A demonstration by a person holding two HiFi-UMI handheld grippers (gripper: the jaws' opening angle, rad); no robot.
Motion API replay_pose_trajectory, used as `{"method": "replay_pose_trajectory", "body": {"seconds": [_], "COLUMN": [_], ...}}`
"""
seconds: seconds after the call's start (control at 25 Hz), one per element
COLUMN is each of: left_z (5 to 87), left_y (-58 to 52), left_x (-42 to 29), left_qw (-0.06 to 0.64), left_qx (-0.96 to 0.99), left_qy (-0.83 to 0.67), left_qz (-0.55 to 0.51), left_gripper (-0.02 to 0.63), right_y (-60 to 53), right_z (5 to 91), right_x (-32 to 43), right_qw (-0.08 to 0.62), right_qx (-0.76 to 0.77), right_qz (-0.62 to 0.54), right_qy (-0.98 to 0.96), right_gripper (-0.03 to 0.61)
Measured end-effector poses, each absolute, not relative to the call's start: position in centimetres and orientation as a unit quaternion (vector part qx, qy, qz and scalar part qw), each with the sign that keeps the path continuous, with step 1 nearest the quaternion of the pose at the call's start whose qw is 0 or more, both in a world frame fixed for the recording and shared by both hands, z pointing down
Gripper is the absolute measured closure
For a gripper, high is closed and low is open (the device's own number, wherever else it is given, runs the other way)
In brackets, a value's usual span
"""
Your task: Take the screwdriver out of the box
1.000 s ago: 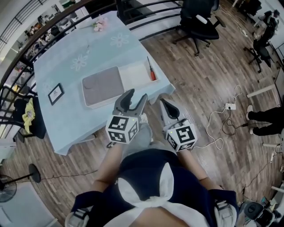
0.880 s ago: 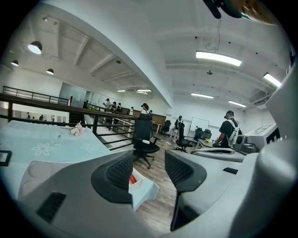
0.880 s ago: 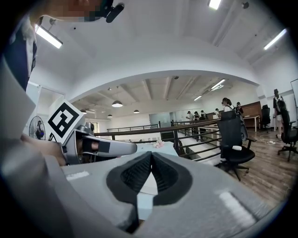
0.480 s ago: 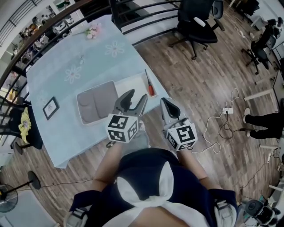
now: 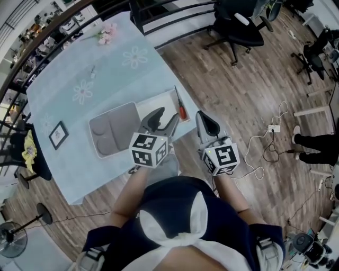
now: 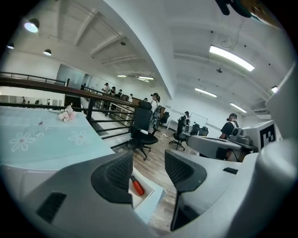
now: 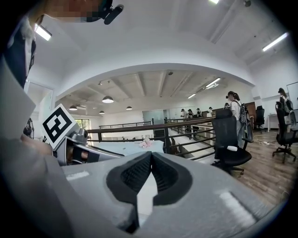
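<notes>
The screwdriver [image 5: 181, 109], thin-shafted with a red handle, lies in the white half of an open box [image 5: 161, 101] whose grey half [image 5: 112, 129] spreads to the left on the light-blue table [image 5: 79, 69]. My left gripper [image 5: 166, 116] hovers open over the box's near edge, just left of the screwdriver, with nothing between its jaws. In the left gripper view the red handle [image 6: 137, 187] shows in the gap of the open left gripper [image 6: 149, 169], down in the box [image 6: 151, 198]. My right gripper [image 5: 204, 118] is shut and empty, off the table's corner, its pads [image 7: 135, 174] pressed together.
A small framed picture [image 5: 58, 135] and pink flowers [image 5: 107, 33] sit on the cloth. A black railing [image 5: 175, 16] runs behind the table. Office chairs [image 5: 241, 29] stand on the wood floor, with a power strip and cable [image 5: 274, 128] and a person's legs [image 5: 312, 144] at the right.
Both grippers have come closer to the box; the left one now overlaps its near edge beside the screwdriver. Jaw states are unchanged.
</notes>
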State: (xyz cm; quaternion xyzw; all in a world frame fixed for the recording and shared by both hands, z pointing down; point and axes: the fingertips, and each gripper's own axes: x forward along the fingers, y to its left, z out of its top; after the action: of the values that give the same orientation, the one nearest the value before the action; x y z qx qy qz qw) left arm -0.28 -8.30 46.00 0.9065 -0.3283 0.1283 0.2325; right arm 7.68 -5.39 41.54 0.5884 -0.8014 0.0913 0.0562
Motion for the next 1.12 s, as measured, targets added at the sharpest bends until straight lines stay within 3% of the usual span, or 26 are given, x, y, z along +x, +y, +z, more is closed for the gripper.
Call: {"method": "replay_pose_trajectory", "body": {"seconds": [1.12], "left_z": [57.4], "left_y": [-12.9], "left_x": [3.3], "left_qw": [0.324], "left_qx": [0.867], "left_qy": [-0.304], "left_qz": [0.227], "left_gripper": [0.403], "right_y": [-10.3], "right_z": [45.9], "right_x": [8.6], "right_qw": [0.089], "right_qx": [0.577], "right_qz": [0.132], "right_qy": [-0.801], "right_gripper": [0.580]}}
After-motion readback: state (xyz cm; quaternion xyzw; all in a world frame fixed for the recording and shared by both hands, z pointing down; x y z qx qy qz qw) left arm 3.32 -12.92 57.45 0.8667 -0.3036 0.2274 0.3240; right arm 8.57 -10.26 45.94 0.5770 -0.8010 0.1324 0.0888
